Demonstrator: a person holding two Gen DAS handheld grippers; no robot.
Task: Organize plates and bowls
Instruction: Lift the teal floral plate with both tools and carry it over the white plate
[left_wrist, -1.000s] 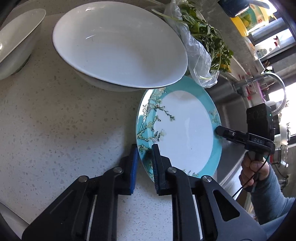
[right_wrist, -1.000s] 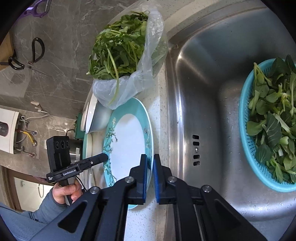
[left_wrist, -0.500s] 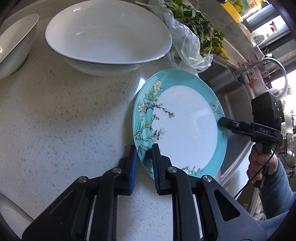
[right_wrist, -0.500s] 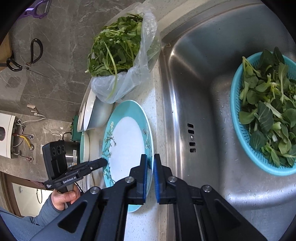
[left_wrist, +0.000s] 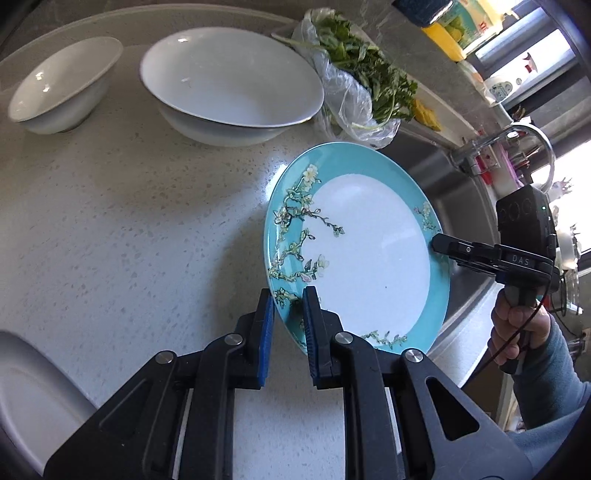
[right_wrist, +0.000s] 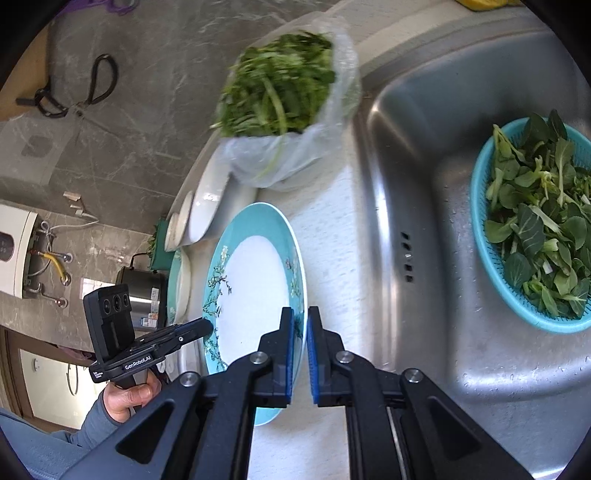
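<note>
The speckled pale countertop fills most of the left wrist view, with the steel sink set into it at one side; inside the sink sits a turquoise colander full of leafy greens. On the counter stands a large white bowl, and well apart from it a smaller white bowl; just beside the large bowl lies a clear plastic bag of green herbs. The turquoise plate with a white centre and blossom branches is tilted, lifted off the counter near the sink edge, held from two opposite sides; the left gripper is clamped on its near rim, blue pads either side of the edge; the right gripper is likewise closed on the rim nearest the sink. A hand in a grey-blue sleeve grasps the right gripper's handle.
</note>
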